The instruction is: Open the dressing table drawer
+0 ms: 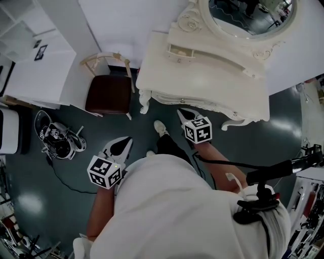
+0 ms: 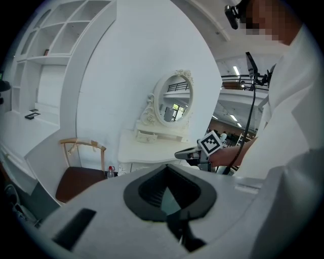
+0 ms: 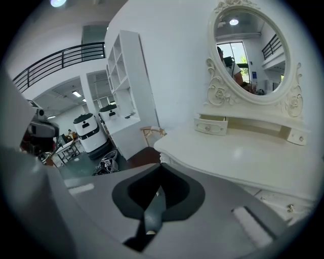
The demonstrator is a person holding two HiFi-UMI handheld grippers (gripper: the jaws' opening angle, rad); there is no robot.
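Note:
The white dressing table [image 1: 202,83] with its oval mirror [image 1: 250,15] stands ahead of me. On its upper shelf, the small left drawer [image 1: 178,50] sits pulled out a little; it is also seen in the right gripper view [image 3: 211,125]. My right gripper [image 1: 183,112] hovers just short of the table's front edge, jaws shut and empty [image 3: 161,167]. My left gripper [image 1: 124,143] is lower left over the floor, apart from the table, its jaws [image 2: 166,168] also shut on nothing. A knobbed front drawer [image 3: 289,206] shows under the tabletop.
A brown-seated chair [image 1: 109,93] stands left of the table, a water bottle [image 2: 111,172] beside it. A white shelf unit [image 1: 35,66] fills the far left. A wheeled device [image 1: 58,139] with a cable lies on the dark floor. My feet are near the table leg [image 1: 145,103].

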